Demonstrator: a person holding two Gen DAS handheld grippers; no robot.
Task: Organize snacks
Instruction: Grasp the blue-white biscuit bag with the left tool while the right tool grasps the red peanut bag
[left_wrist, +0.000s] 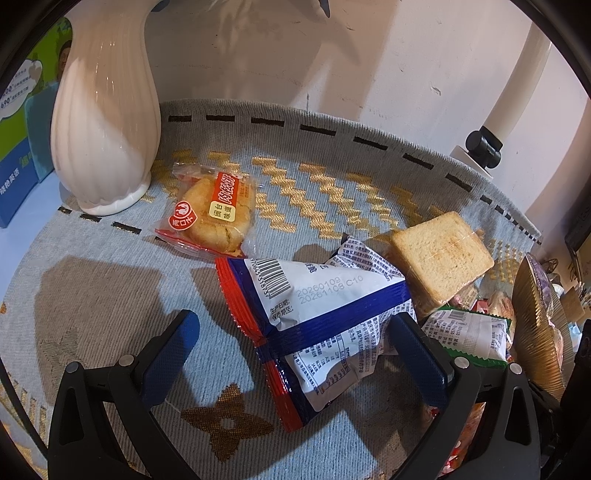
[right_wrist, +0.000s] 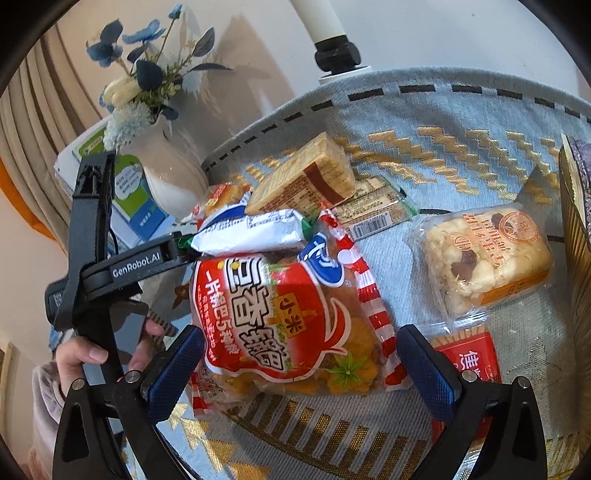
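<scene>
Two grippers sit spread wide, clamped on nothing. My left gripper straddles the white, blue and red packet, which lies near the middle of the woven cloth; open cloth stretches toward the near left edge. A pastry packet lies by the white vase at the far left edge, wrapped toast toward the right. My right gripper frames the red rice-cracker bag; a nougat cake lies toward the right edge.

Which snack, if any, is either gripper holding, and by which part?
Neither. The left gripper and right gripper are both open, each straddling a snack packet without clamping it.
</scene>
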